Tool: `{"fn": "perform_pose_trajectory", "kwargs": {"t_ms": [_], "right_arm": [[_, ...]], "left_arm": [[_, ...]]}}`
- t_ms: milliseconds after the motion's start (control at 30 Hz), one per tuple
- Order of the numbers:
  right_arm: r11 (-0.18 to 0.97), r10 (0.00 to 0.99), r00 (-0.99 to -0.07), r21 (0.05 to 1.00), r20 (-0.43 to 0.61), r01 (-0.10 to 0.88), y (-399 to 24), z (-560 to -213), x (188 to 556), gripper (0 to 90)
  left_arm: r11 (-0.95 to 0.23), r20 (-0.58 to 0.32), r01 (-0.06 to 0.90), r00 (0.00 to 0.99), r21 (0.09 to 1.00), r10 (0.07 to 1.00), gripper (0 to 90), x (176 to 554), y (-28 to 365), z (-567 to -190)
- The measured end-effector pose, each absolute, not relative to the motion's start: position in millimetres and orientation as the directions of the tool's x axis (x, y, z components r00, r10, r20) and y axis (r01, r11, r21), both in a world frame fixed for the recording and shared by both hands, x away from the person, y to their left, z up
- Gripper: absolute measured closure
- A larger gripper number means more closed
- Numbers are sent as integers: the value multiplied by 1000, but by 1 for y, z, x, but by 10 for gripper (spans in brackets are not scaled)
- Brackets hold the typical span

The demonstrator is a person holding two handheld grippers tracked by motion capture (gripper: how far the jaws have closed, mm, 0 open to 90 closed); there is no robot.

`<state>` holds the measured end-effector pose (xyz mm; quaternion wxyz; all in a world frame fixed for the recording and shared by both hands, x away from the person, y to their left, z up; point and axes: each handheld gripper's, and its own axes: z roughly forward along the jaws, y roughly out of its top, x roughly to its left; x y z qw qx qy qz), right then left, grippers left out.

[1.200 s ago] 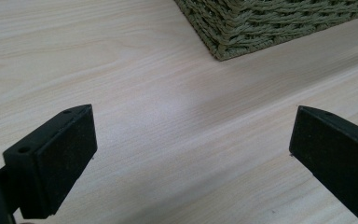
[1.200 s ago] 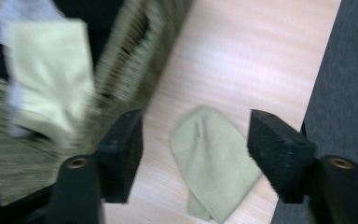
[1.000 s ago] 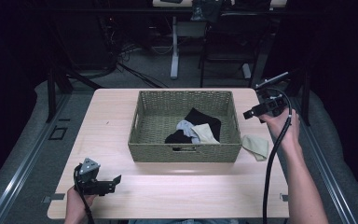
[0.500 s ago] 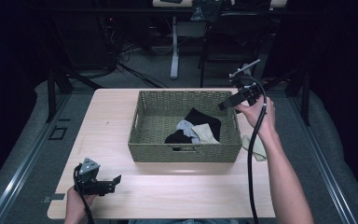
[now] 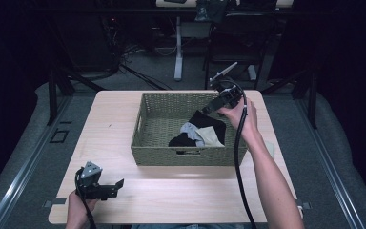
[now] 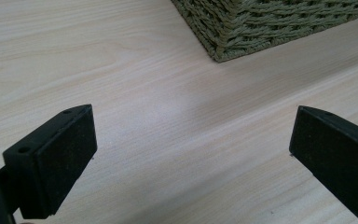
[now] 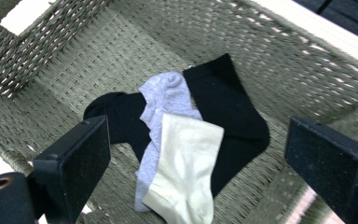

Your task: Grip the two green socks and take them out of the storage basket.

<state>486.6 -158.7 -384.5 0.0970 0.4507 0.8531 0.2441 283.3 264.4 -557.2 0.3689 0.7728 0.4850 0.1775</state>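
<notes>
Nearest the person, the left hand point(image 5: 78, 207) rests at the table's point(image 5: 181, 195) front left corner, holding the left gripper point(image 5: 116, 185) low and level over the wood, pointing right along the front edge; its jaws stand wide apart with only bare tabletop between them, and the near corner of the wicker basket point(image 6: 242, 28) lies ahead of it. Farther back, the right forearm reaches forward along the basket's right side, wrist bent so that the right hand point(image 5: 240, 112) tips the right gripper point(image 5: 208, 109) down and leftward over the basket's far right corner. Its jaws have just been opening and now gape wide, gripping nothing. Below them, inside the basket, lie the pale cream sock point(image 7: 184, 163), the grey sock point(image 7: 165, 100) and the black socks point(image 7: 223, 102), overlapping in a heap.
</notes>
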Motion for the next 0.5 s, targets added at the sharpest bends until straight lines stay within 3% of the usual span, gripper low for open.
{"fn": "perform_pose_trajectory", "kwargs": {"t_ms": [233, 500], "right_arm": [[495, 812, -581, 467, 50, 733, -145, -405, 494, 113], [495, 826, -560, 392, 66, 776, -133, -452, 509, 139]], "left_arm": [[-264, -80, 616, 473, 742, 878, 7, 283, 265, -557], [-257, -84, 619, 467, 742, 880, 7, 283, 265, -557]]}}
